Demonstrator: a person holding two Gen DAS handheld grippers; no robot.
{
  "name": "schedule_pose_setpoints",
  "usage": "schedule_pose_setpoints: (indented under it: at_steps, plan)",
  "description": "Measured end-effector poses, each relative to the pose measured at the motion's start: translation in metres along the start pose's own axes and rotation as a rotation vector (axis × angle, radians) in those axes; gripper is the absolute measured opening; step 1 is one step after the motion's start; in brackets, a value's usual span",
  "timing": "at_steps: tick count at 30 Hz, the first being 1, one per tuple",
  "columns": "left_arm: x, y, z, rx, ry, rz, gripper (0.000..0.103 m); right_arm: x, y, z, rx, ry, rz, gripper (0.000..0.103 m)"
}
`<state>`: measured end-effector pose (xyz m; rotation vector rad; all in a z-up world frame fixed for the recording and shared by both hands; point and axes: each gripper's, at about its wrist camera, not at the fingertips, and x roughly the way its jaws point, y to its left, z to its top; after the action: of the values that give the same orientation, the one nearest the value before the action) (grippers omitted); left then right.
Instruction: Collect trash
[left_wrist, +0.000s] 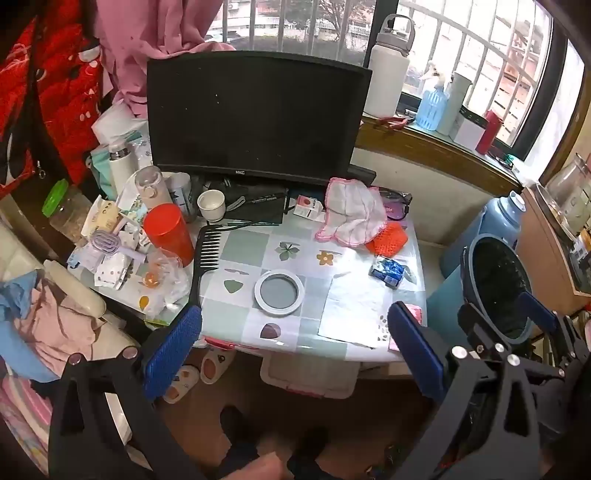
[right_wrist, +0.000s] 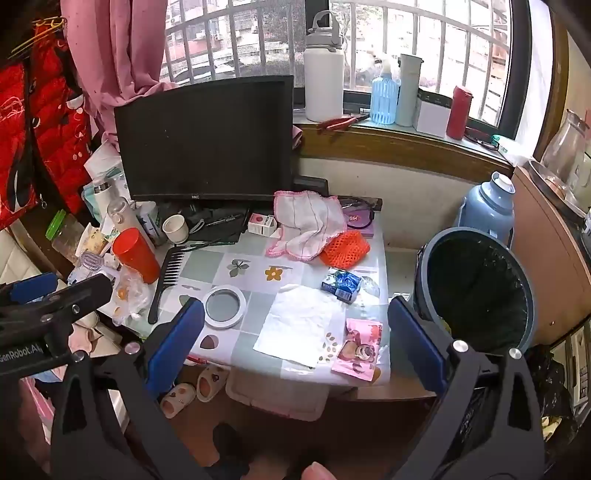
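— Grippers? Trash?
— Left gripper (left_wrist: 291, 354) and right gripper (right_wrist: 295, 347): both spread wide, holding nothing, hovering off the desk (right_wrist: 236, 273) front edge. Blue wrapper (right_wrist: 341, 284), pink packet (right_wrist: 360, 345), possibly tissue (right_wrist: 299, 326) there; bin (right_wrist: 476, 288) beside, right.

Your left gripper (left_wrist: 291, 354) and right gripper (right_wrist: 295, 347) are black-framed, with blue textured fingers (right_wrist: 175, 343) and silver screws (right_wrist: 458, 346).

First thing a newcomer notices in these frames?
The big black monitor at the back of the cluttered table. Next, the red cup at the table's left and the dark-lined trash bin just off its right edge. Both grippers hang open before the table, empty.
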<state>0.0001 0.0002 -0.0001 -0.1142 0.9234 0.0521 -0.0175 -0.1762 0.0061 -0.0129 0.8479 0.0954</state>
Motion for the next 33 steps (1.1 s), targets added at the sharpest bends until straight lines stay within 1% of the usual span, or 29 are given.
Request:
schedule_pose_setpoints:
  at_steps: [23,27,33]
  plan:
    - [0.000,0.003,0.002,0.008,-0.008,0.005,0.098,0.008,-0.005,0.009,-0.004,-0.001,-0.005,0.098]
    - [0.000,0.009,0.004,0.008,-0.007,0.005,0.098,0.010,-0.006,0.011,-0.003,-0.001,-0.004,0.098]
    - [0.000,0.006,0.003,0.009,-0.004,0.006,0.098,0.015,-0.008,0.013,0.000,0.004,-0.004,0.098]
